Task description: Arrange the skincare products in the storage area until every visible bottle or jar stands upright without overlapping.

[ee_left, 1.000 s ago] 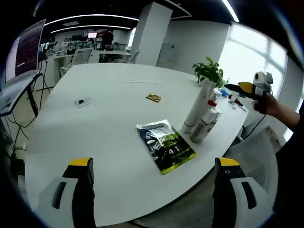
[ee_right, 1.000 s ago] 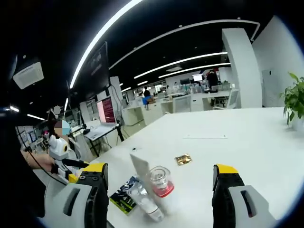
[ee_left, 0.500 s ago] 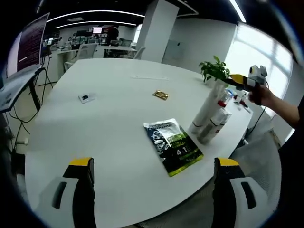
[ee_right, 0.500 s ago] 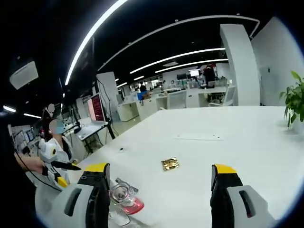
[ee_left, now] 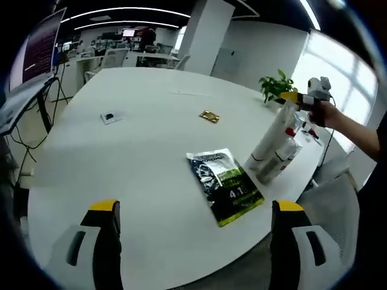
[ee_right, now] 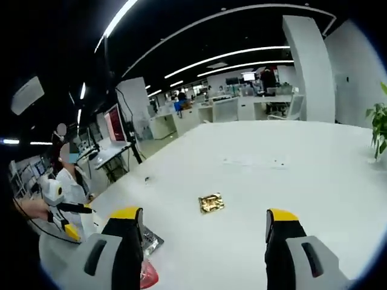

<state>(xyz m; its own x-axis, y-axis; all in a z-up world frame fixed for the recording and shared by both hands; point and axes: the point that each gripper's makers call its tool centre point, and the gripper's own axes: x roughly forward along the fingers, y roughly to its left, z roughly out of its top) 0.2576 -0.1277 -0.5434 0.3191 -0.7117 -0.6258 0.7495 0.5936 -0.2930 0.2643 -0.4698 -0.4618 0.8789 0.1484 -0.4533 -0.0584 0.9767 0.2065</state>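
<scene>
"Two bottles, is that all that's standing?"

"More than two, I think. A tall white tube (ee_left: 268,142) stands upright on the white table (ee_left: 121,157), with smaller spray bottles (ee_left: 280,158) touching it at its four o'clock. How many, I cannot tell."

"So the job's nearly done?"

"Hard to judge. No jar or tray shows, so nothing sits inside anything. The flat green packet (ee_left: 225,186) lies just beside the bottles at their eight o'clock, and a gold sachet (ee_left: 209,116) lies well apart at eleven."

"And the grippers?"

"The left gripper (ee_left: 196,211) hangs with jaws wide, holding nothing. The right gripper (ee_right: 202,238) is spread too, empty, above the bottles."
</scene>
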